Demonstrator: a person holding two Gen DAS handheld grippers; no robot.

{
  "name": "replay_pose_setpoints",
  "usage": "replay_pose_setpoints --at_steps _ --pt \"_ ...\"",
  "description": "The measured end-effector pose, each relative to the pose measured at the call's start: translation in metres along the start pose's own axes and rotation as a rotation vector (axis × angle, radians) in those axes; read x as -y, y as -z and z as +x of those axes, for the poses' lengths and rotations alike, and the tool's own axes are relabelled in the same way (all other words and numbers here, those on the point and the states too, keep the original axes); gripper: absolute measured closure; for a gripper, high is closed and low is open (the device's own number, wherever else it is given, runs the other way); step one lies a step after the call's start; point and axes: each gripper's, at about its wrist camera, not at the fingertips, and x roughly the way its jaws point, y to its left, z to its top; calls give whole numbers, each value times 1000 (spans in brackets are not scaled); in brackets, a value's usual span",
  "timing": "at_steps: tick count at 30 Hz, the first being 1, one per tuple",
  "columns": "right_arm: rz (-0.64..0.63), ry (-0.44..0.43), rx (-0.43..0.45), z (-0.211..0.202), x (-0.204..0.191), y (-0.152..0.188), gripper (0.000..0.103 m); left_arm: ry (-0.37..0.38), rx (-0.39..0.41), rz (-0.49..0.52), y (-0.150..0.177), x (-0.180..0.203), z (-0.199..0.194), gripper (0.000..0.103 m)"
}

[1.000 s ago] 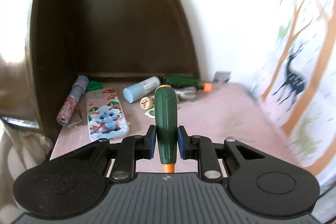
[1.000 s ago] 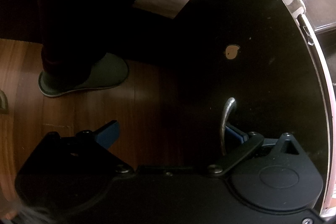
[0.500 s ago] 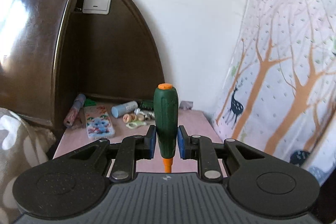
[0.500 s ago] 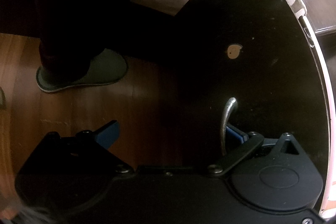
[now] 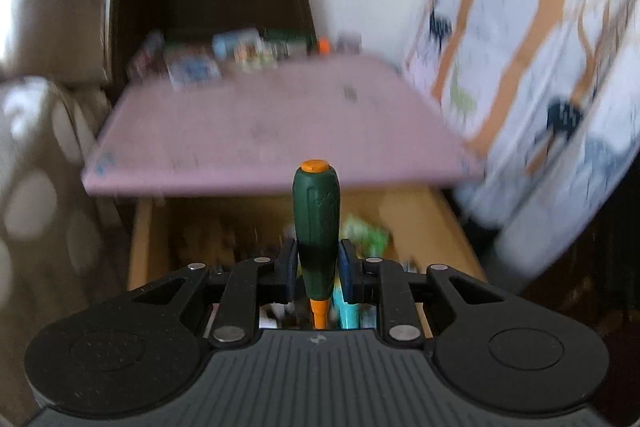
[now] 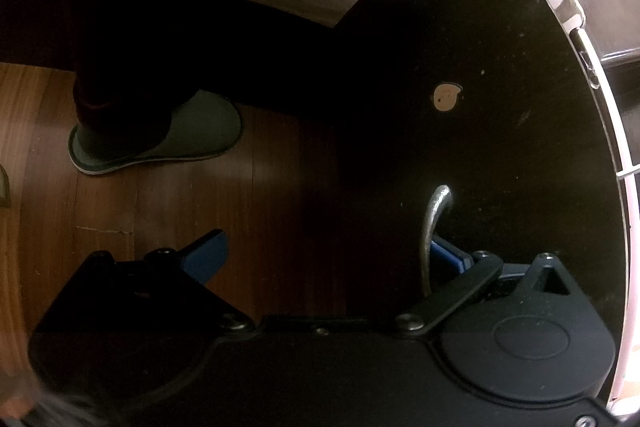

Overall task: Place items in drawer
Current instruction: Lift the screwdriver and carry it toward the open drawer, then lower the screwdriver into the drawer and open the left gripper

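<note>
Your left gripper is clamped on a dark green screwdriver handle with an orange cap, which stands upright in the centre of the frame, its orange neck showing below the blue pads. Behind and below it, in the lower middle of the picture, lies an open light-wood drawer with blurred green and teal items inside. Above that, across the middle of the frame, runs the pink top of the nightstand, with a cluster of small objects smeared by blur at its far edge in the upper centre. A white curtain printed with orange trees fills the right side.

Your right gripper has its tongs spread wide apart, holding nothing. Its right finger sits behind a curved silver metal handle on a dark cabinet front at lower right. A grey slipper rests on the wooden floor at centre left.
</note>
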Motion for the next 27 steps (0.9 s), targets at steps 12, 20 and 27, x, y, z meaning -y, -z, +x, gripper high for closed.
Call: replay_pose_setpoints --at_steps 12,20,27 --pt "-4 -1 7 -1 1 2 0 53 -270 148 32 31 118 84" --pt "-8 -1 11 -2 0 2 0 72 -373 239 34 55 173 84" --pt "-4 -6 12 -3 2 2 0 79 -370 199 26 59 172 33"
